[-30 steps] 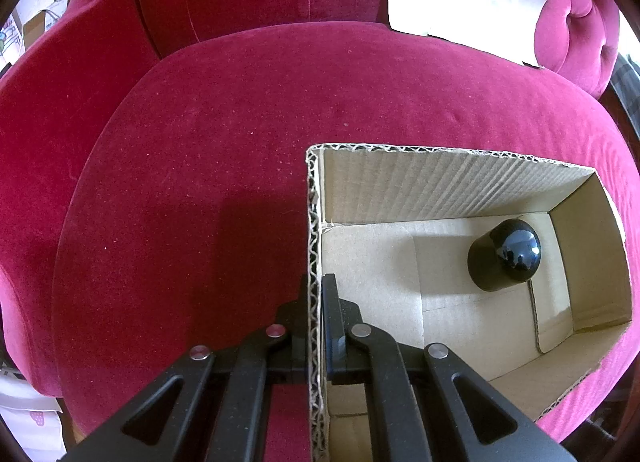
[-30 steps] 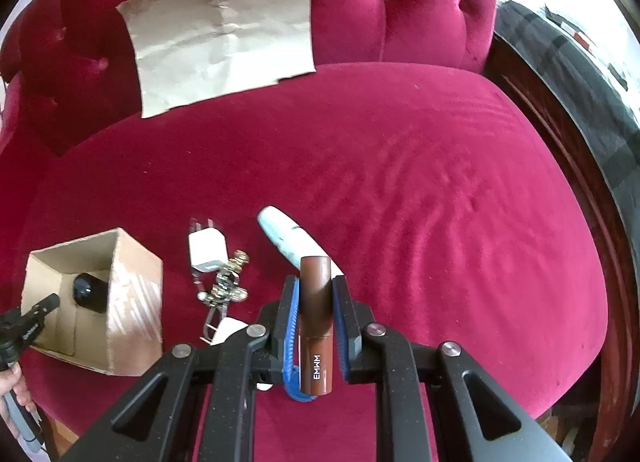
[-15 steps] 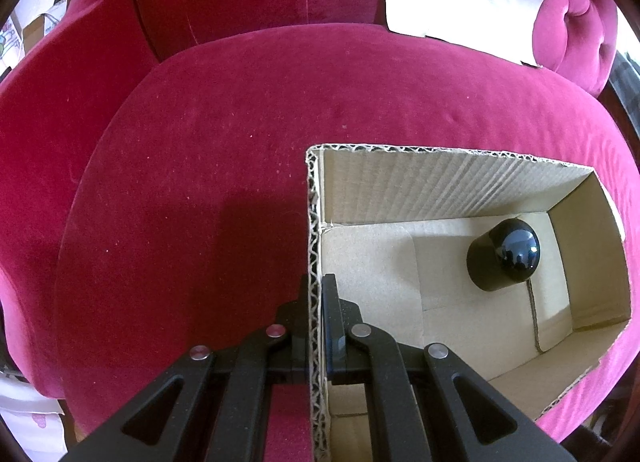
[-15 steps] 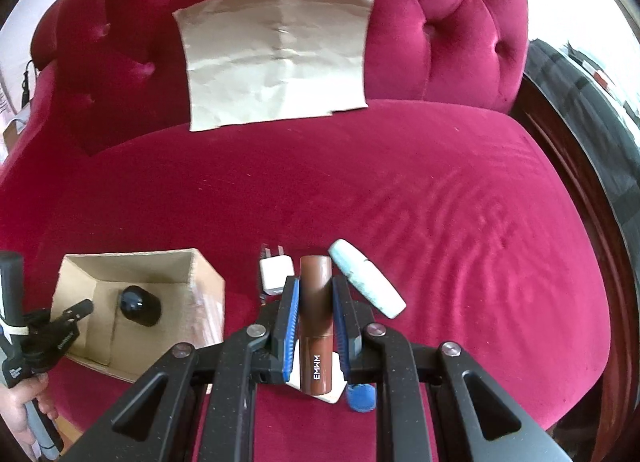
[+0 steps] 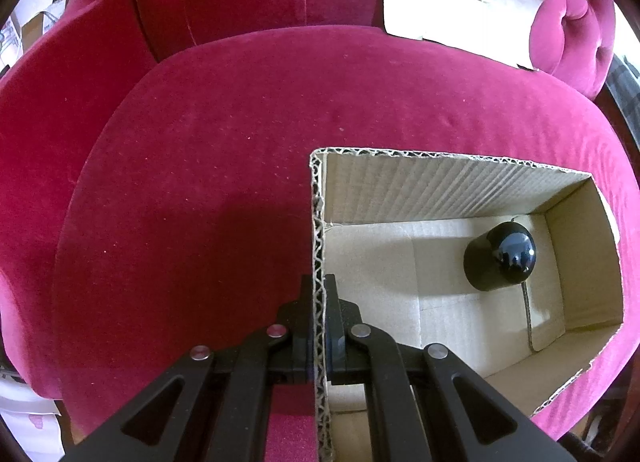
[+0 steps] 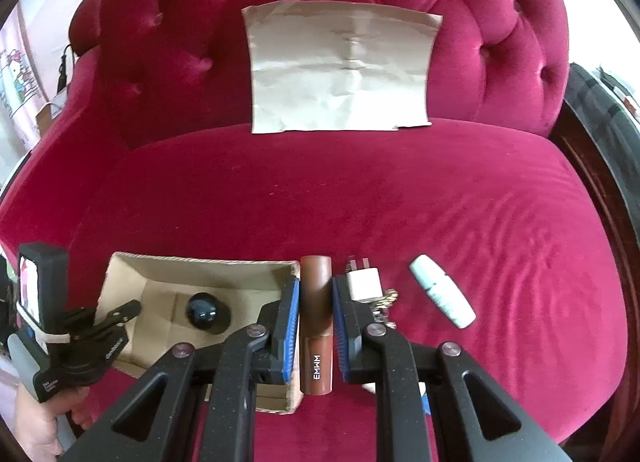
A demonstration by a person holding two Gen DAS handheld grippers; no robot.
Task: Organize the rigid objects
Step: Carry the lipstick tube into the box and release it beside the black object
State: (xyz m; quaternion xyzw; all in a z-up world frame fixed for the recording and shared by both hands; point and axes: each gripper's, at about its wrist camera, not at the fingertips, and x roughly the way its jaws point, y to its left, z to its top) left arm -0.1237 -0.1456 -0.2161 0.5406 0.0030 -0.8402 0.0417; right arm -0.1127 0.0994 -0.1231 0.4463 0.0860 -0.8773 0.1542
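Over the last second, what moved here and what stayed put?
The right gripper, shut on the brown tube, carried it leftward across the seat: the box, a second ago far to its left, now sits right beside the tube, and the charger and white tube lie to its right. Unchanged: the left gripper clamped on the box wall, and the black cap inside.

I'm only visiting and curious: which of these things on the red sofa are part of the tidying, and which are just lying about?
Part of the job:
cardboard box, held by left claw
black jar inside it
brown tube in right claw
white plug
pale blue tube
keyring

Lying about:
brown paper sheet
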